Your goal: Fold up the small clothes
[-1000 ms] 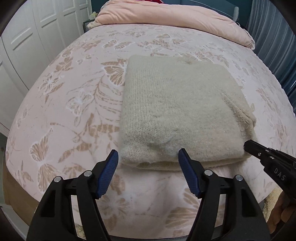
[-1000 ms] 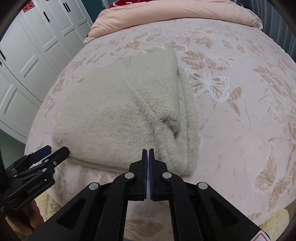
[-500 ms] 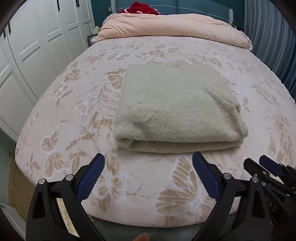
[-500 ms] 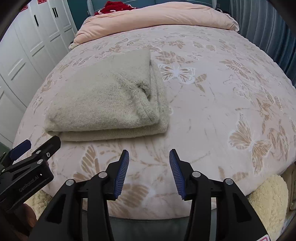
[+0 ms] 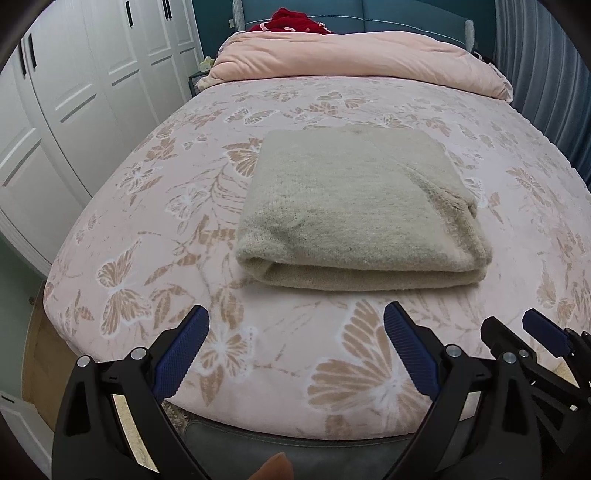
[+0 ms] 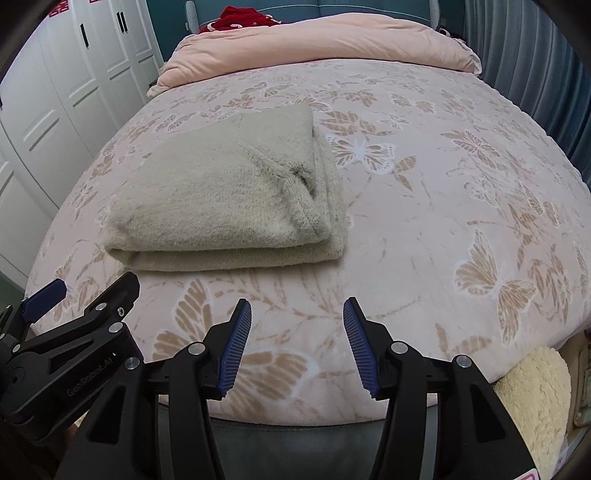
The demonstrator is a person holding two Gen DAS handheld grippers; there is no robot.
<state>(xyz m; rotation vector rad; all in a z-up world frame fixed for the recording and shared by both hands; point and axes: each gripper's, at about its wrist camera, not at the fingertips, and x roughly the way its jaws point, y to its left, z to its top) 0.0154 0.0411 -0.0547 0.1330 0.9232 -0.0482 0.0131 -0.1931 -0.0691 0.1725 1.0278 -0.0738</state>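
We see one beige knit sweater (image 5: 354,206) lying flat on the bed, folded into a thick, roughly square bundle of several layers. Its rounded fold edge faces us, with the layers stacked evenly along it. On the sweater's (image 6: 229,195) right side a ribbed cuff or hem is tucked into the top layer, leaving a small pucker there. The fuzzy top surface lies smooth.

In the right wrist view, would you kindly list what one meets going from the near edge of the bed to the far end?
Right gripper with open jaws → bare butterfly bedspread → folded beige sweater → pink duvet → red cloth → blue headboard.
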